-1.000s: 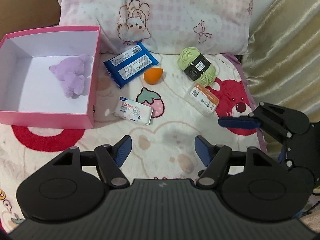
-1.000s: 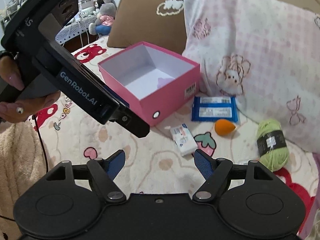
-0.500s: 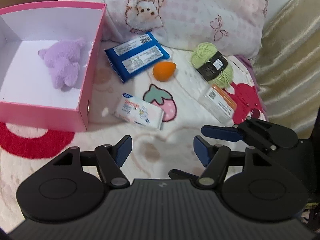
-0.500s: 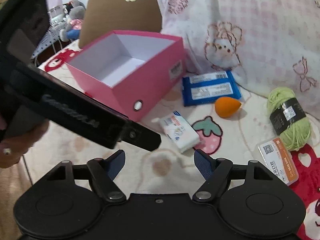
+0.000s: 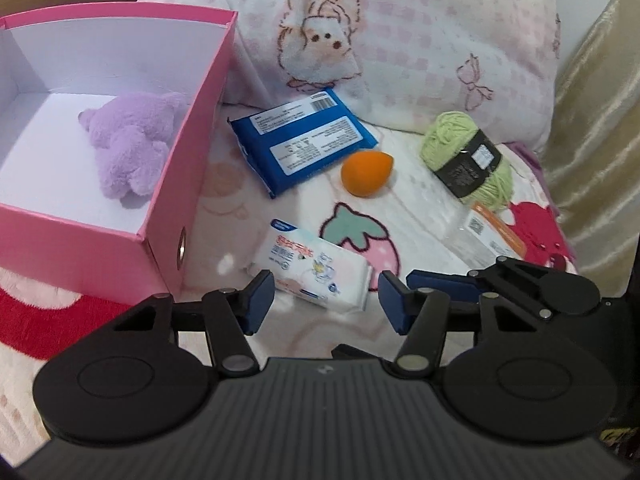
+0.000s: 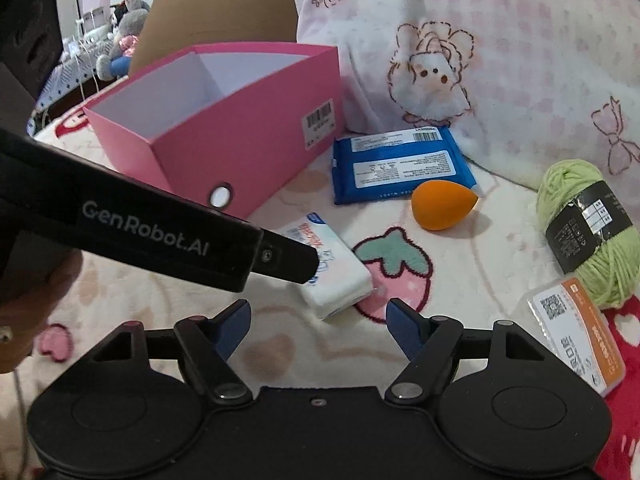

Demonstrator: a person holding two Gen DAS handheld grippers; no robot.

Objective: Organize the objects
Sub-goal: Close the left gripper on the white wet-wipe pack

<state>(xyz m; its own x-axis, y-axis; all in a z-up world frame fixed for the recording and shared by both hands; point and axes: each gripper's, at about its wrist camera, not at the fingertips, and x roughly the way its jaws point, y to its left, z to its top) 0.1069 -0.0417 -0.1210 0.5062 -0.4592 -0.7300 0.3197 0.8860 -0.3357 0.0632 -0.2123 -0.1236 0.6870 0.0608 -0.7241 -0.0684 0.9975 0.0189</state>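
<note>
Tissue pack [image 5: 314,270], white with blue corner, lies flat beside pink box [image 5: 168,216].

Plush toy [image 5: 128,152] in box [image 5: 188,184] (left), tissue pack [image 5: 316,276] right of it, yarn [image 5: 468,160] far right

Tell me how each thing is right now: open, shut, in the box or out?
pink box: open, no lid on.
purple plush: lying inside the box.
white tissue pack: out on the blanket, sealed.
blue wipes pack: out, lying flat.
orange sponge: out, on its side.
green yarn: out, still banded.
left claw: closing, gripping nothing.
right claw: open, empty.
</note>
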